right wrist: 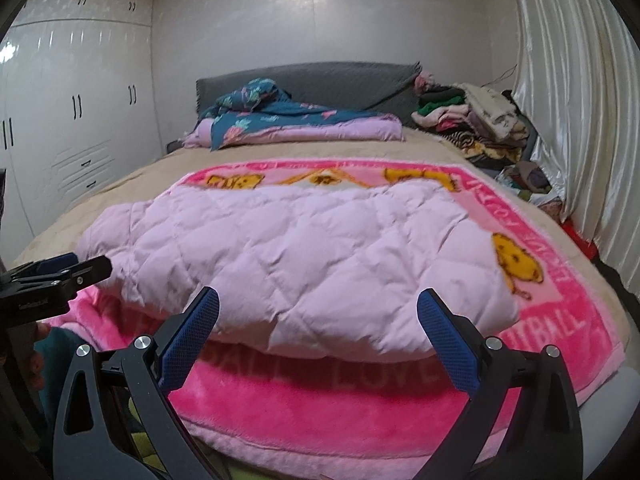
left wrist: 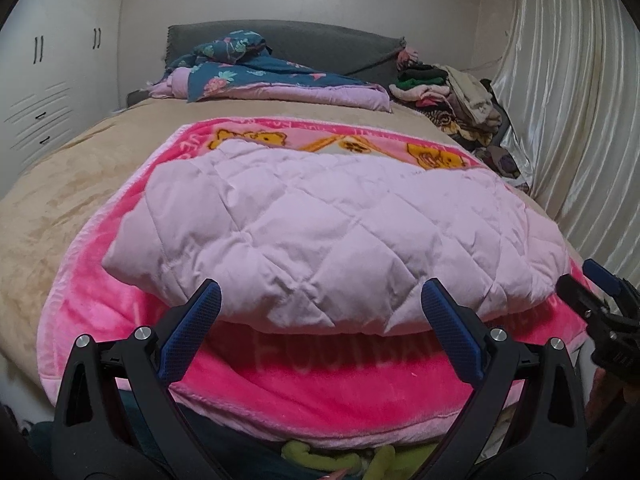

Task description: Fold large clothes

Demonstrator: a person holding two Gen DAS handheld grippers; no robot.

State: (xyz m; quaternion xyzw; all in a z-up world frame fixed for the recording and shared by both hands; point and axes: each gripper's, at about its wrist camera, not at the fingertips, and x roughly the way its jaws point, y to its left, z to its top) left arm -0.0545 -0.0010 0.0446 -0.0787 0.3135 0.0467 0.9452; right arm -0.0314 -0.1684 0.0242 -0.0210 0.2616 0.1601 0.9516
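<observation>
A light pink quilted garment [left wrist: 328, 224] lies folded flat on a bright pink cartoon blanket [left wrist: 312, 384] spread over the bed. It also shows in the right wrist view [right wrist: 304, 260], on the same blanket [right wrist: 320, 404]. My left gripper [left wrist: 322, 300] is open and empty, just in front of the garment's near edge. My right gripper [right wrist: 318, 308] is open and empty, also at the near edge, further right. Each gripper shows at the side of the other's view: the right one [left wrist: 600, 300], the left one [right wrist: 60, 276].
A beige bedspread [left wrist: 60, 200] covers the bed. A folded pink and blue floral quilt [left wrist: 272, 76] lies by the grey headboard [left wrist: 320, 44]. A pile of clothes [left wrist: 456, 100] sits at the far right. White wardrobes [right wrist: 60, 140] stand left, a curtain [right wrist: 580, 120] right.
</observation>
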